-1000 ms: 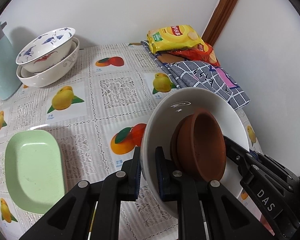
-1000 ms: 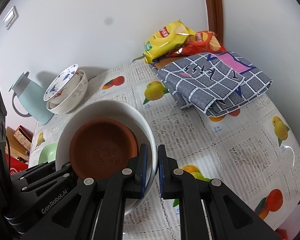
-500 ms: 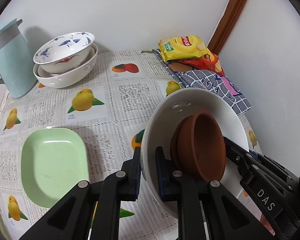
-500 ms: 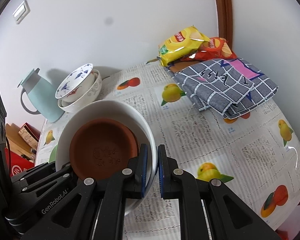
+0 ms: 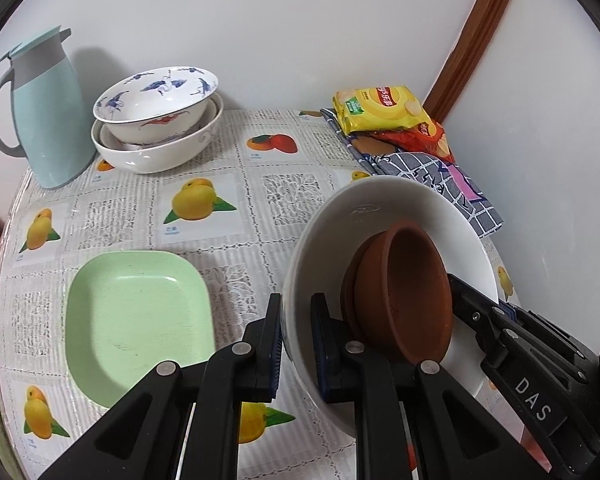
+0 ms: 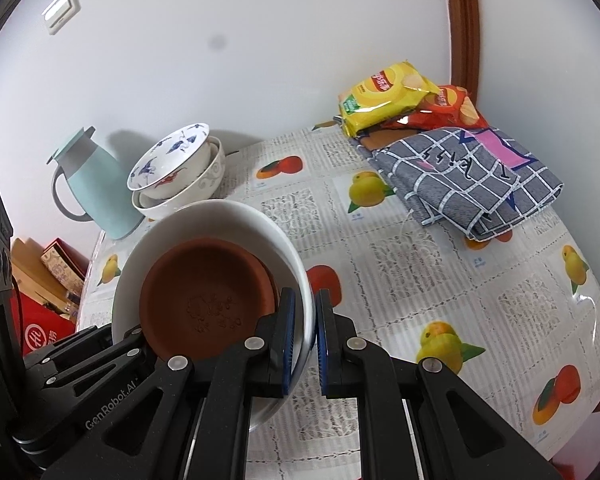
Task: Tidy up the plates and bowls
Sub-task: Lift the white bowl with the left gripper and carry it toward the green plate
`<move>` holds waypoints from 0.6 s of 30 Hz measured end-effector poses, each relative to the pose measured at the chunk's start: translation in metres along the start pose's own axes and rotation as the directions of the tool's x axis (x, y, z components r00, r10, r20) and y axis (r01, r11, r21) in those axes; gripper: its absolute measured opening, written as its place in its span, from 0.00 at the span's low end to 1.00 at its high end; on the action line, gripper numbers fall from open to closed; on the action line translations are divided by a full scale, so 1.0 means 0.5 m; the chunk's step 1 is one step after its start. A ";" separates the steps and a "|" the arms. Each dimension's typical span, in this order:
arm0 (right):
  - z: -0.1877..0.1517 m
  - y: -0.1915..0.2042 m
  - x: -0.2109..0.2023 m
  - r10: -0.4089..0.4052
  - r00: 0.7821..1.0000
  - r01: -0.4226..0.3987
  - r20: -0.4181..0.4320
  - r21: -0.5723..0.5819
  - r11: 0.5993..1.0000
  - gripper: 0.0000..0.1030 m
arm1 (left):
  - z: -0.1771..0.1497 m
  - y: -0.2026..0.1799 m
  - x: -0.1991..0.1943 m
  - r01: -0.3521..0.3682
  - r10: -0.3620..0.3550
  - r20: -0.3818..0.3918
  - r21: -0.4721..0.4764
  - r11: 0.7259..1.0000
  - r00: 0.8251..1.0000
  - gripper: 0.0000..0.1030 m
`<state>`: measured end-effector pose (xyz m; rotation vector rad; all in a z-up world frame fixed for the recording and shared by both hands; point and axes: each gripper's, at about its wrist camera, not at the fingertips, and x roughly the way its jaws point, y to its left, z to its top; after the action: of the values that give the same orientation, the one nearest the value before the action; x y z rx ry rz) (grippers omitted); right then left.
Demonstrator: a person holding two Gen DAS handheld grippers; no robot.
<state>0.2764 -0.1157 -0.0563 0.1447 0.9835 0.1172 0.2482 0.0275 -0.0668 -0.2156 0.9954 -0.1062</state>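
A large white bowl (image 5: 384, 216) hangs above the table with brown clay dishes (image 5: 404, 288) nested inside it. My left gripper (image 5: 297, 312) is shut on the bowl's near-left rim. My right gripper (image 6: 305, 312) is shut on the opposite rim of the white bowl (image 6: 220, 220), around the brown dishes (image 6: 204, 280). Each gripper's black body shows in the other's view. A stack of blue-patterned white bowls (image 5: 156, 120) stands at the back left of the table, also seen as the bowl stack (image 6: 176, 176). A pale green rectangular plate (image 5: 136, 320) lies on the tablecloth at the near left.
A light blue jug (image 5: 48, 108) stands left of the bowl stack by the wall. Yellow and red snack bags (image 5: 384, 110) and a folded grey checked cloth (image 6: 472, 176) lie at the back right corner. The fruit-print tablecloth (image 5: 228, 208) covers a round table; boxes (image 6: 48, 280) sit beyond its left edge.
Both grippers, holding the white bowl, have pulled back and a little up from the wall; the jug, the bowl stack and the green plate have come further into view.
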 end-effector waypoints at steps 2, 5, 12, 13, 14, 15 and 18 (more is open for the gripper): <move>-0.001 0.010 0.001 0.004 1.000 -0.004 -0.001 -0.004 1.000 0.10 | -0.001 0.008 -0.003 -0.003 0.003 0.003 -0.005 1.000 1.000 0.13; -0.001 0.026 0.004 0.010 1.000 -0.010 -0.003 -0.012 1.000 0.10 | -0.001 0.023 -0.008 -0.008 0.008 0.006 -0.015 1.000 1.000 0.13; -0.001 0.056 0.012 0.023 1.000 -0.023 -0.007 -0.022 0.999 0.10 | -0.001 0.052 -0.017 -0.019 0.020 0.010 -0.028 0.999 1.000 0.13; -0.001 0.062 0.013 0.025 1.000 -0.026 -0.006 -0.024 0.999 0.10 | -0.001 0.056 -0.019 -0.021 0.021 0.011 -0.030 0.999 1.000 0.13; -0.001 0.065 0.013 0.027 1.000 -0.027 -0.006 -0.026 0.999 0.10 | -0.001 0.061 -0.021 -0.022 0.022 0.013 -0.032 0.999 1.000 0.13; -0.002 0.070 0.014 0.028 1.000 -0.028 -0.005 -0.029 0.999 0.10 | -0.002 0.063 -0.022 -0.023 0.024 0.014 -0.033 0.999 1.000 0.13; 0.000 0.083 0.013 0.031 1.000 -0.031 -0.003 -0.034 0.999 0.10 | -0.001 0.073 -0.027 -0.025 0.026 0.019 -0.038 0.999 0.999 0.13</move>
<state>0.2785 -0.0738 -0.0545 0.1287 0.9816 0.1627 0.2400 0.0654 -0.0641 -0.2380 0.9810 -0.0621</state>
